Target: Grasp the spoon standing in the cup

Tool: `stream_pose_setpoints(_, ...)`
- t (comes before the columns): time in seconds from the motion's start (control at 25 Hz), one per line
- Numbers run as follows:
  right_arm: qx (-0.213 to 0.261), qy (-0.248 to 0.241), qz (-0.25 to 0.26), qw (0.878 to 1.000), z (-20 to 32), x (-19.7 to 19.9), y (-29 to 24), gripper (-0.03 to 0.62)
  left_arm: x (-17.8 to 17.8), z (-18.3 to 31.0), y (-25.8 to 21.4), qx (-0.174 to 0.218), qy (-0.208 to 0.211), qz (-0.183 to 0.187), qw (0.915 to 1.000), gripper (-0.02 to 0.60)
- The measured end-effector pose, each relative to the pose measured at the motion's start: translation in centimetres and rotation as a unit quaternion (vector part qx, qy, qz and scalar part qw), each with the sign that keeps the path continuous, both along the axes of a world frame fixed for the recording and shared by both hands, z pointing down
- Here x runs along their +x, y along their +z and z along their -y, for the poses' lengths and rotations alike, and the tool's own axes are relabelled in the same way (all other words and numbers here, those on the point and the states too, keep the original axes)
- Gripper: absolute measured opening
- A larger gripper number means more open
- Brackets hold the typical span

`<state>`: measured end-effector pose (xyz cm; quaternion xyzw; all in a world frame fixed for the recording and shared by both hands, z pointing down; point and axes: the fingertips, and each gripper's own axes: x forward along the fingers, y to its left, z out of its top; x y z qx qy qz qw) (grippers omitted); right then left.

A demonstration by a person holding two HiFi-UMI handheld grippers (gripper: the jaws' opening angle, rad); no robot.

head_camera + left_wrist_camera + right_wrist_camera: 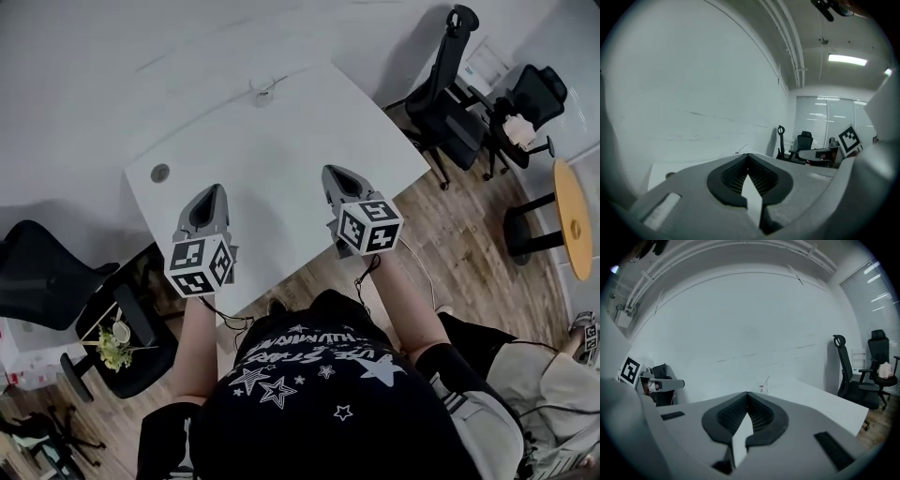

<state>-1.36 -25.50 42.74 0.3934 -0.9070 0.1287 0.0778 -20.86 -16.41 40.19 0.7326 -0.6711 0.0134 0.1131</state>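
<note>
Left claw [213,191] and right claw [335,174] are both shut tight and hold nothing. The cup [263,92] with the spoon [767,380] stands far off, at the table's [281,159] back edge. I think the reach is only starting. Next a claw must get there and open.

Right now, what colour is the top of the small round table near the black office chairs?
Yellow-orange; the small round table shows best in the head view.

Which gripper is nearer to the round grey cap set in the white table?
Left. The left gripper hovers just right of the cap; the right gripper is much farther right.
</note>
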Motion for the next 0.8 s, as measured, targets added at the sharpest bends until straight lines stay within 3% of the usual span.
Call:
stream_pose_setpoints(0.32,-0.002,0.000,-0.016,1.000,4.2,-0.5,0.6,0.009,-1.8,2.2,0.9,-0.005,-0.017,-0.007,0.9998,0.008)
stream_pose_setpoints(0.8,-0.013,-0.063,-0.016,0.998,15.3,-3.6,2.0,0.009,-2.6,8.0,1.3,-0.019,-0.087,0.007,0.9960,0.008)
